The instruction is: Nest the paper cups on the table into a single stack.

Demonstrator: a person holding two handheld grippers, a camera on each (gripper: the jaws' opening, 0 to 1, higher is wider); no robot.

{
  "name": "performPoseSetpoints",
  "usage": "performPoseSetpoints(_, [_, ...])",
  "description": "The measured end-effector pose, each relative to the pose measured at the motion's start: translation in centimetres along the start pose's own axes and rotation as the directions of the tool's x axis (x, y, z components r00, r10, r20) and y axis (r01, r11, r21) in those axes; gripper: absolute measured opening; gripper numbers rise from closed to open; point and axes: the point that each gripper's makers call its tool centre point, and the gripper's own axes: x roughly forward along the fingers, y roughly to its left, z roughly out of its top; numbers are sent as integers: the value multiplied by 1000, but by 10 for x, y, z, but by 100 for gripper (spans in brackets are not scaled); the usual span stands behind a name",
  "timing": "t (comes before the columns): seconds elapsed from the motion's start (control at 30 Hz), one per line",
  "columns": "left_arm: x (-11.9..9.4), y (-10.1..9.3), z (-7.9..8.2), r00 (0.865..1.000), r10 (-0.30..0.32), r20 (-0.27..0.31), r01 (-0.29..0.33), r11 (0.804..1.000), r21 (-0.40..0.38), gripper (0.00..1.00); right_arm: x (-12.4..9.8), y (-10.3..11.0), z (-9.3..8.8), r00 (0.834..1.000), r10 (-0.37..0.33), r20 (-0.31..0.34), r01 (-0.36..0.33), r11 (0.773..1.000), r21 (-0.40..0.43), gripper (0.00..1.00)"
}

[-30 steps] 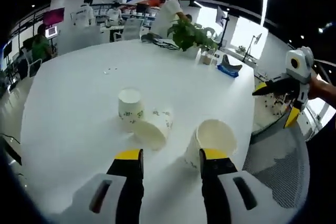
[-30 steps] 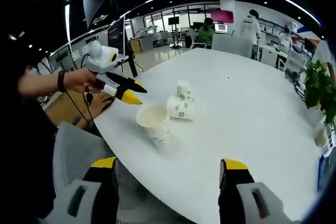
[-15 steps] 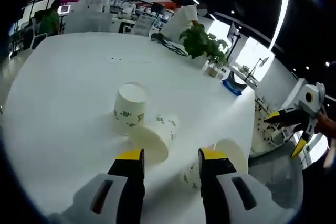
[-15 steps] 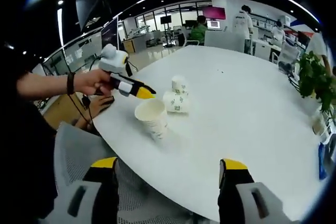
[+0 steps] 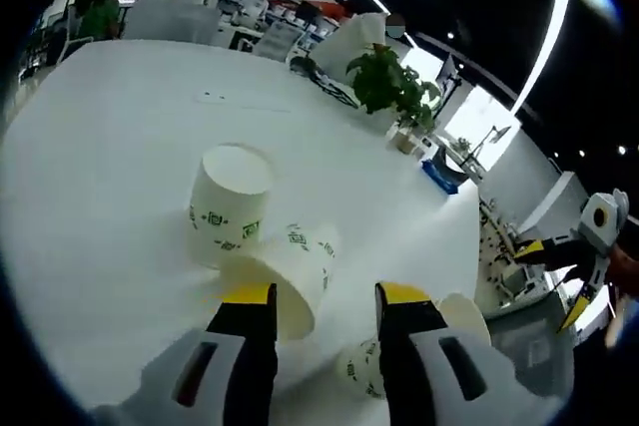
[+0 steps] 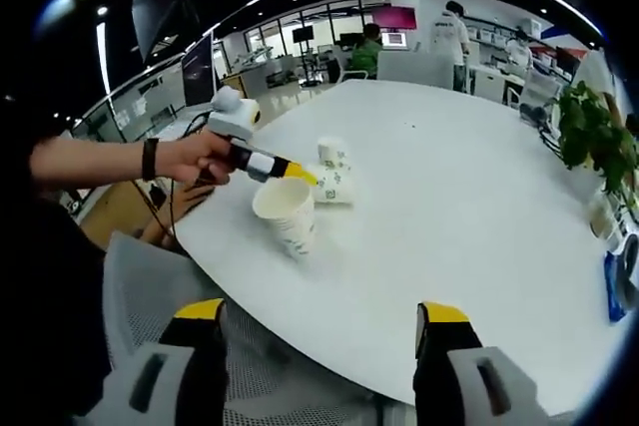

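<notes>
Three white paper cups with green print stand close together near the white table's (image 5: 120, 97) edge. In the left gripper view one cup (image 5: 228, 205) is upside down, a second cup (image 5: 290, 271) lies on its side with its mouth toward me, and a third cup (image 5: 451, 318) stands upright, half hidden behind my right-hand jaw. My left gripper (image 5: 322, 298) is open, its left jaw tip overlapping the lying cup's rim. In the right gripper view the left gripper (image 6: 303, 176) reaches the lying cup (image 6: 337, 187) behind the upright cup (image 6: 287, 214). My right gripper (image 6: 321, 313) is open over the table's edge, holding nothing.
A grey mesh chair (image 6: 150, 276) sits below the table's near edge. A potted plant (image 5: 389, 87) and a blue object (image 5: 444, 172) are at the far side of the table. People work at desks in the background. My right gripper (image 5: 579, 256) hangs off the table.
My left gripper has moved forward and down toward the lying cup, which now sits at its jaw tips. The upright cup has slipped to that view's lower right. My right gripper barely moved.
</notes>
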Motion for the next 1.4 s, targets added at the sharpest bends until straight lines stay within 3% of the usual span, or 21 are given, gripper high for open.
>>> performPoseSetpoints(0.43, [31, 7, 8, 1000, -21, 10, 21, 998, -53, 35, 2, 2, -3, 1000, -6, 2, 6, 1000, 31, 76])
performPoseSetpoints(0.77, [38, 0, 8, 999, -37, 24, 39, 995, -88, 30, -2, 1, -3, 1000, -19, 6, 19, 999, 48, 75])
performPoseSetpoints(1.0, [41, 1, 10, 999, -32, 32, 35, 995, -90, 10, -3, 3, -7, 1000, -24, 2, 24, 998, 56, 74])
performPoseSetpoints(1.17, [40, 1, 12, 999, -30, 28, 32, 996, -81, 1, -4, 2, -7, 1000, -26, 2, 26, 998, 58, 74])
performPoseSetpoints(1.4, [35, -7, 22, 998, -47, 31, 48, 998, -36, 0, -3, -1, -3, 999, -29, 13, 29, 998, 57, 73])
